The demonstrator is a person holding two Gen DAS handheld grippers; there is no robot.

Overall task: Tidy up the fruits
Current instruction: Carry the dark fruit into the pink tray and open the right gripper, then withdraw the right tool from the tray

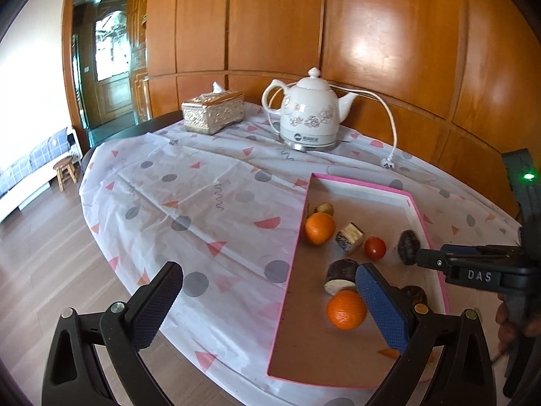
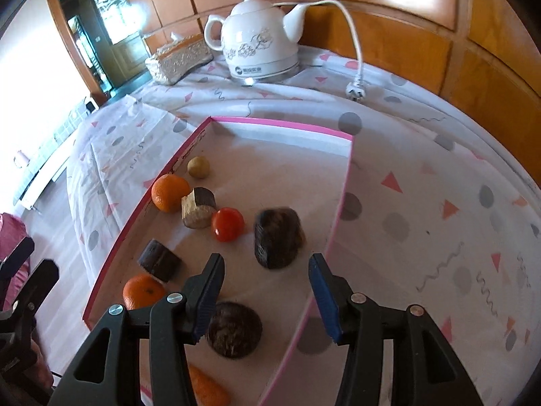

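A pink-rimmed tray (image 1: 358,182) (image 2: 280,123) on the table holds two oranges (image 1: 319,228) (image 1: 345,309), a red tomato (image 1: 374,247) (image 2: 227,224), a small yellowish round fruit (image 2: 198,167), a carrot (image 2: 206,389) and several dark brown chunks. My left gripper (image 1: 270,301) is open and straddles the tray's left wall, with the near orange just inside its blue right pad. My right gripper (image 2: 267,291) is open over the tray. One dark chunk (image 2: 277,238) (image 1: 407,242) lies just beyond its fingertips and another (image 2: 233,330) lies under it. Neither gripper holds anything.
A white kettle (image 1: 309,115) with a loose cord and plug (image 1: 387,163) and a tissue box (image 1: 213,111) stand at the back against a wooden wall. The patterned cloth (image 1: 203,203) covers the table. The floor and a stool (image 1: 66,171) lie beyond its left edge.
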